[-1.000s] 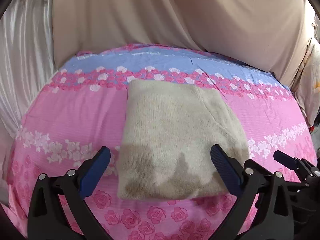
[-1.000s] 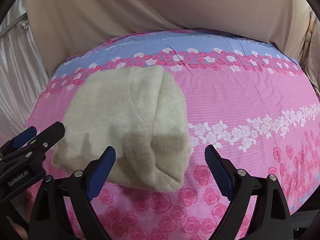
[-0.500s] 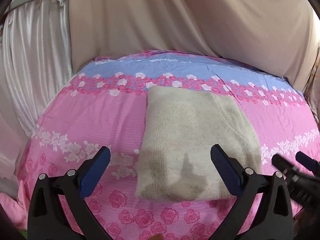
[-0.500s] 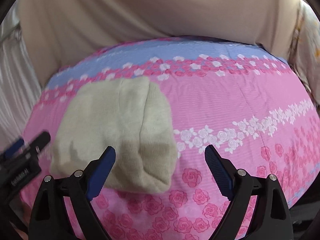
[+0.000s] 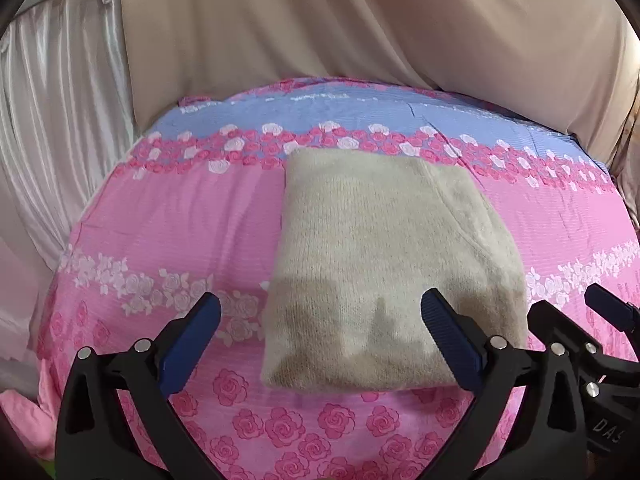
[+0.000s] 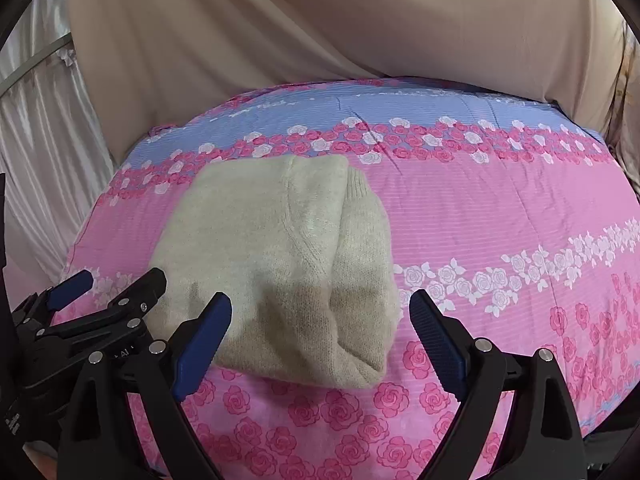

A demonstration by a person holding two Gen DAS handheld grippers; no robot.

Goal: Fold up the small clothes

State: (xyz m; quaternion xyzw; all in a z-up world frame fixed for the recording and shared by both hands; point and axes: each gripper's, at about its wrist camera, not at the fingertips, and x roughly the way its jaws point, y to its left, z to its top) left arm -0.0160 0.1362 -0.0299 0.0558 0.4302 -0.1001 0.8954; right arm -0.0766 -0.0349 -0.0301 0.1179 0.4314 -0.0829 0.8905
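A cream knitted garment (image 5: 384, 264) lies folded into a thick rectangle on the pink rose-patterned bedspread (image 5: 168, 232). In the right wrist view the folded garment (image 6: 280, 256) shows its stacked layers along the right side. My left gripper (image 5: 320, 328) hovers open over the garment's near left edge, holding nothing. My right gripper (image 6: 320, 326) is open too, above the garment's near right corner, with nothing between its fingers. Each gripper shows in the other's view: the right gripper (image 5: 576, 328) at the right edge, the left gripper (image 6: 108, 288) at the left.
A beige cloth (image 5: 360, 24) hangs behind the bed. Shiny white curtains (image 5: 56, 112) drape at the left. The bedspread (image 6: 500, 220) spreads wide to the right of the garment, with a blue band along its far edge.
Both grippers have drawn back and risen from the garment, so more of the bed and curtains shows. The garment has stayed in place, and both grippers stay open.
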